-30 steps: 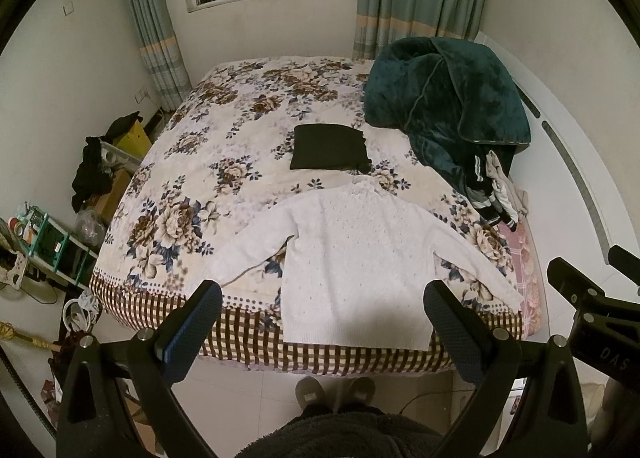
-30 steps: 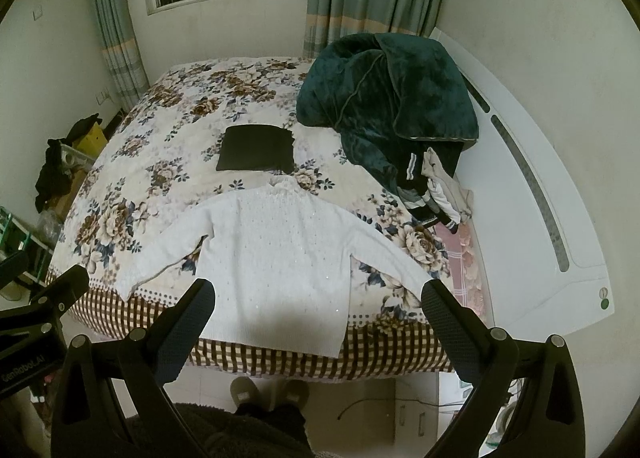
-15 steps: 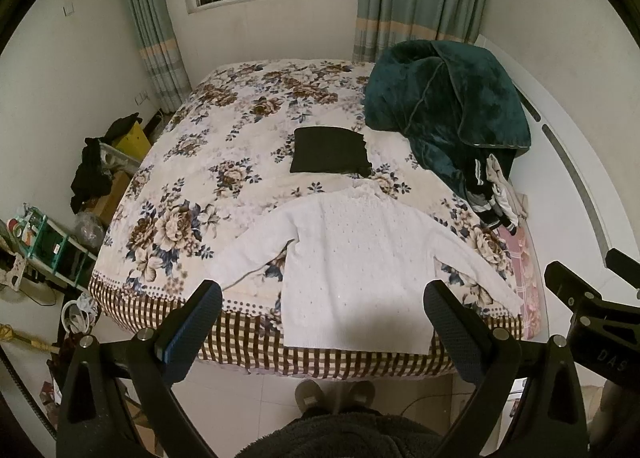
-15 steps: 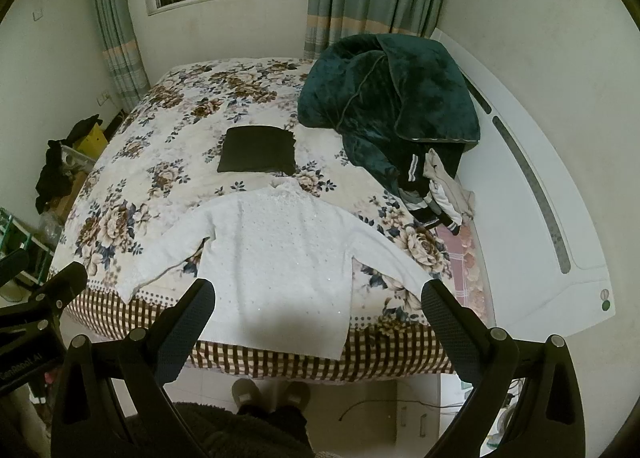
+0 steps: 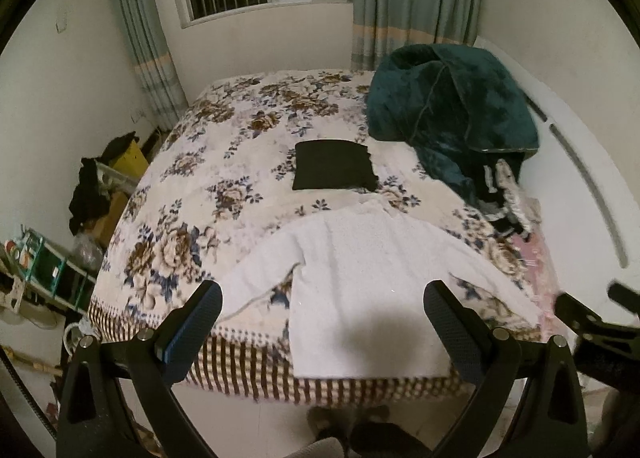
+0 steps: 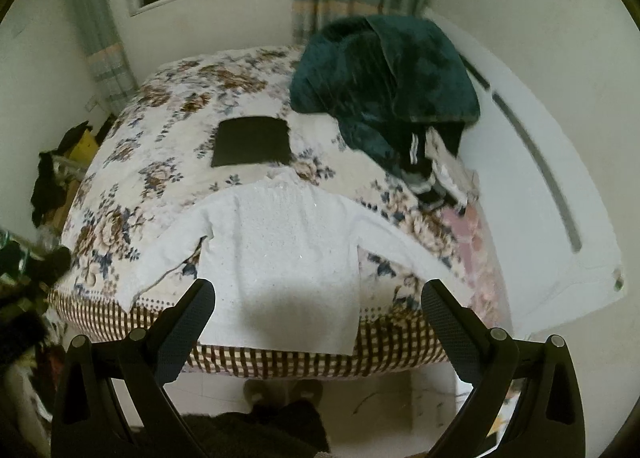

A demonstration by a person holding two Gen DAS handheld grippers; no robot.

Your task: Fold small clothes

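Observation:
A white long-sleeved sweater [image 5: 360, 282] lies flat on the near edge of the floral bed [image 5: 224, 162], sleeves spread, hem hanging over the checkered border. It also shows in the right wrist view [image 6: 276, 254]. A folded black garment [image 5: 334, 170] lies behind it, also seen in the right wrist view [image 6: 252, 146]. My left gripper [image 5: 322, 310] is open and empty, above the sweater's hem. My right gripper [image 6: 318, 306] is open and empty, over the hem's right part; it also shows at the right edge of the left wrist view [image 5: 592, 322].
A dark green plush blanket [image 5: 448, 114] is heaped at the bed's far right, with a pile of clothes [image 5: 504, 198] below it. A white headboard [image 6: 540, 186] runs along the right. Shelves and clutter [image 5: 48, 258] stand left of the bed. Feet in slippers [image 6: 284, 394] stand below.
Both grippers have moved closer to the bed and sweater, which now looks larger. The right view has tilted slightly and is blurred. Both stay open.

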